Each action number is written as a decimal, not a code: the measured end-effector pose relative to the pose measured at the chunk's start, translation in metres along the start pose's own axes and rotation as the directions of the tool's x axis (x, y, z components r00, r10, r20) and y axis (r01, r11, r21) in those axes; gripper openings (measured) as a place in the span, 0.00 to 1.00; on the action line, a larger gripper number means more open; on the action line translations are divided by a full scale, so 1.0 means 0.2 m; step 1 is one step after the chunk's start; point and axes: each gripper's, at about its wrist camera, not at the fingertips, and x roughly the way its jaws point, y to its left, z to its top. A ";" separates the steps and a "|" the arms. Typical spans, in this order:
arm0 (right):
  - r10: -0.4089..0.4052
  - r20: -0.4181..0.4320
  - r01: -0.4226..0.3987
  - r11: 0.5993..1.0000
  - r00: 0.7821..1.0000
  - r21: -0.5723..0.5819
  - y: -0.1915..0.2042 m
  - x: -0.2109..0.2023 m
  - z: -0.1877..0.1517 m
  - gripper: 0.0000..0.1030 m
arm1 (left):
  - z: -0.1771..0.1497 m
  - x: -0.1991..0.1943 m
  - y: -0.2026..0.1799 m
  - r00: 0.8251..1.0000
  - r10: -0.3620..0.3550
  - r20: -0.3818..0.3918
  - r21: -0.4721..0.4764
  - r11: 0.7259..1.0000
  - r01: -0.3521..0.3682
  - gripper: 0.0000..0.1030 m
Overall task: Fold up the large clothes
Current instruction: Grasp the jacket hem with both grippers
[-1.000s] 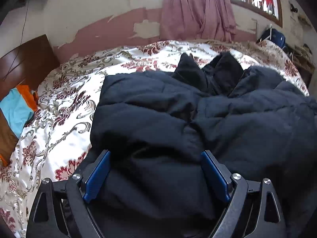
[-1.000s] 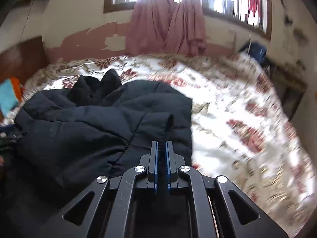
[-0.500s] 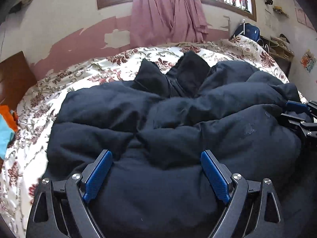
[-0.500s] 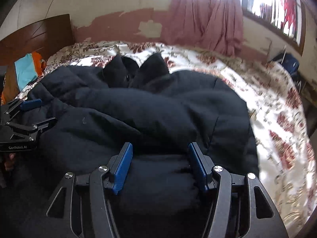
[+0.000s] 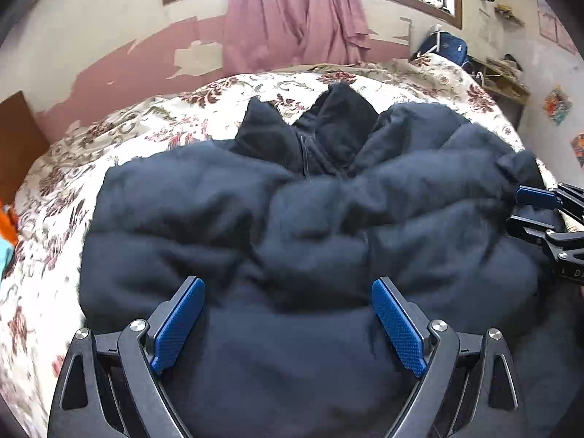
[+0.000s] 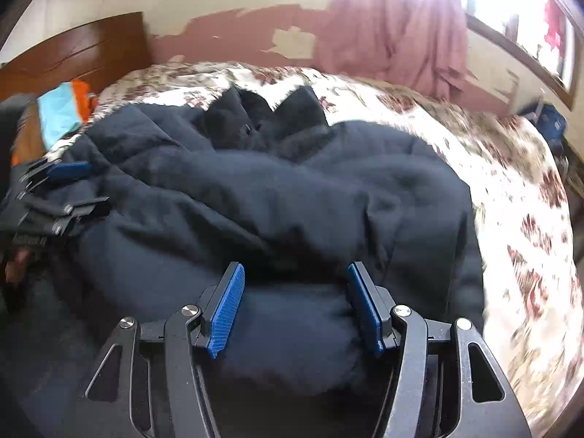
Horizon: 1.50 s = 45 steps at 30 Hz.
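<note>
while both wrist views look down on the same dark padded jacket (image 5: 292, 219) spread on the floral bed cover (image 5: 120, 138), each shows things the other lacks: the left wrist view takes in a blue bag (image 5: 450, 44) and cluttered shelves (image 5: 503, 73) at the far right wall, plus the right tool's blue pad entering at its right edge, while the right wrist view shows a wooden headboard (image 6: 73, 54) with turquoise and orange fabric (image 6: 62, 109) at far left, and the left tool's tip reaching in at its left edge. pink curtains (image 5: 292, 18) hang under the window in both. the jacket lies bunched, its collar (image 5: 310, 131) pointing away toward the curtained wall, its long axis running from the tools to that wall, its bulk spreading crosswise. the left tool (image 5: 288, 317) is released, its pads (image 5: 179, 323) spread wide with jacket fabric lying between them but not pinched. the right tool (image 6: 295, 306) stands partly apart, a puffy roll of the jacket filling the gap between its blue pads (image 6: 226, 314); whether they press it i cannot tell.
</note>
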 end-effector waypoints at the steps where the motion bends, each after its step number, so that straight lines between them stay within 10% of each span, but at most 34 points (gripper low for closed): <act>1: 0.004 0.016 -0.004 1.000 1.000 -0.013 -0.01 -0.03 0.05 0.54 | 0.06 0.00 0.03 1.000 0.010 0.008 0.006 1.000 -0.010 0.90; 15: 0.127 -0.046 -0.104 0.935 0.991 0.338 -0.28 0.57 0.77 0.68 | 0.66 0.53 0.49 0.996 -0.002 -0.091 -0.352 0.936 -0.030 0.90; 27: 0.130 -0.085 -0.080 0.896 0.988 0.436 -0.20 1.03 0.97 0.61 | 0.89 0.82 0.38 0.995 0.038 -0.089 -0.298 0.952 -0.063 0.88; 29: 0.138 -0.076 -0.091 0.893 0.987 0.440 -0.19 1.05 0.97 0.46 | 0.89 0.82 0.38 0.998 0.020 -0.056 -0.305 0.952 -0.036 0.82; 37: 0.146 -0.061 -0.113 0.919 0.987 0.377 -0.16 0.99 0.99 0.11 | 0.92 0.84 0.35 0.993 -0.105 -0.060 -0.279 0.956 0.085 0.08; 45: 0.114 0.018 -0.115 0.979 0.993 0.167 -0.19 0.64 0.89 0.06 | 0.78 0.50 0.41 0.995 -0.075 0.059 -0.185 0.979 0.084 0.05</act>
